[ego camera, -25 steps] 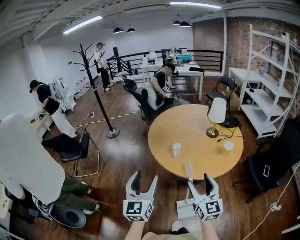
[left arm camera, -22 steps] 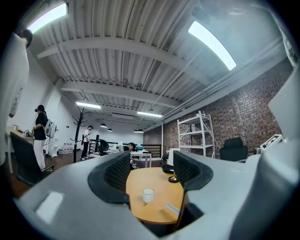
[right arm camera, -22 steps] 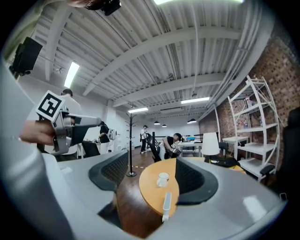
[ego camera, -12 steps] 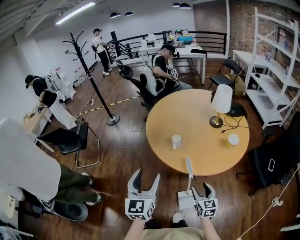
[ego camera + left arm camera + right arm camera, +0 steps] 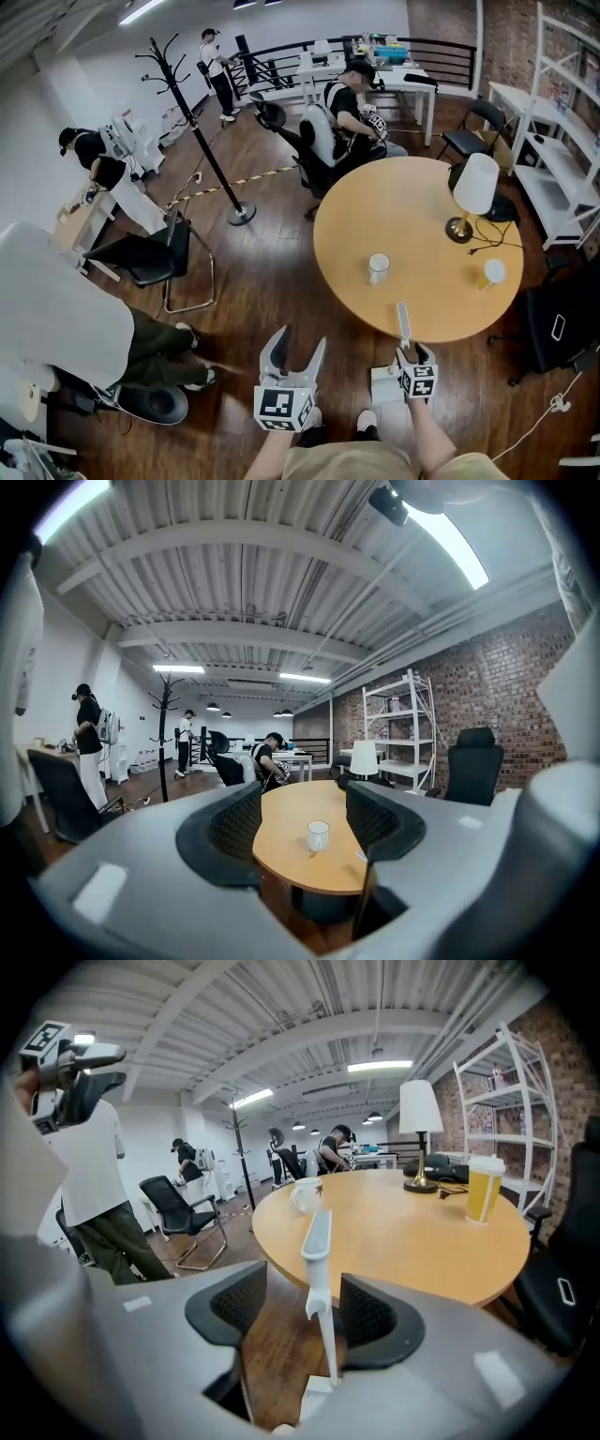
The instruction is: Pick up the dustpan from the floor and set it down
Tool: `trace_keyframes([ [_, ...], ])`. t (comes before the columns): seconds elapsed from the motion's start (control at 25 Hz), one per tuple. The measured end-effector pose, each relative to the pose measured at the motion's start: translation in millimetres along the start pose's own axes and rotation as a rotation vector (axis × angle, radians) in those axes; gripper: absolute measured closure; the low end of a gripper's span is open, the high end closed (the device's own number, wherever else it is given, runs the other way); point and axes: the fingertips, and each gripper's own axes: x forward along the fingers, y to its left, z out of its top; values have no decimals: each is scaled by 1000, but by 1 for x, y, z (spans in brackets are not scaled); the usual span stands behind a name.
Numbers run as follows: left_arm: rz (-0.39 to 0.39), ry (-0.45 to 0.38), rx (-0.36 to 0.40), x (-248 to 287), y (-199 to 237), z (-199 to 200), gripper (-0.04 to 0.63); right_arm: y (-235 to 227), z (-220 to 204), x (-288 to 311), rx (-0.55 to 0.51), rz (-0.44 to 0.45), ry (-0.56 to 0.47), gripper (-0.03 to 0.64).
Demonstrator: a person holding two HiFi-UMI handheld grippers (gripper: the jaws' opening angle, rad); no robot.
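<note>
The white dustpan (image 5: 385, 384) rests on the wooden floor at the near edge of the round table (image 5: 422, 216), its long handle (image 5: 403, 324) standing up. In the right gripper view the handle (image 5: 317, 1241) rises between my right gripper's (image 5: 305, 1309) jaws. It stands close to the right pad, with a gap to the left pad, while the jaws are closing. In the head view the right gripper (image 5: 414, 354) sits low over the pan. My left gripper (image 5: 301, 346) hangs open to the left of the pan, nothing between its fingers (image 5: 300, 822).
On the table stand a white mug (image 5: 379, 267), a yellow cup (image 5: 494, 273) and a lamp (image 5: 473, 187). A black chair (image 5: 150, 262) and a seated person (image 5: 66, 323) are at the left. A coat stand (image 5: 202, 141) rises behind, and an office chair (image 5: 562, 328) stands at the right.
My right gripper has dropped down along the dustpan handle toward the pan and its jaws have narrowed. The left gripper has sunk a little. The view has tipped further down.
</note>
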Motion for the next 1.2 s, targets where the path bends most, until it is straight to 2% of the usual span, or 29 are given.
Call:
trace_keyframes([
  [0.16,13,23,32,-5,11,-7,318,-9,-14,32,-14,-11,72,385],
  [0.28,24,40,36,-9,17,-12,318,-14,-16,49,-41,-28,91,437],
  [0.4,44,59,56,-15,25,-18,319,-15,-13,64,-49,-33,97,461],
  [0.48,53,68,53,-17,30,-20,319,-15,-11,70,-69,-45,110,512],
  [0.56,56,71,46,-19,34,-19,319,-15,-9,69,-82,-62,117,511],
  [0.8,20,56,35,-14,32,-15,319,-22,-4,30,-29,-151,78,512],
  [1.0,-39,29,25,-1,23,-8,319,-25,-13,-19,68,-232,66,502],
  [1.2,-102,1,13,8,10,-2,319,-10,14,-63,65,-241,-41,502],
])
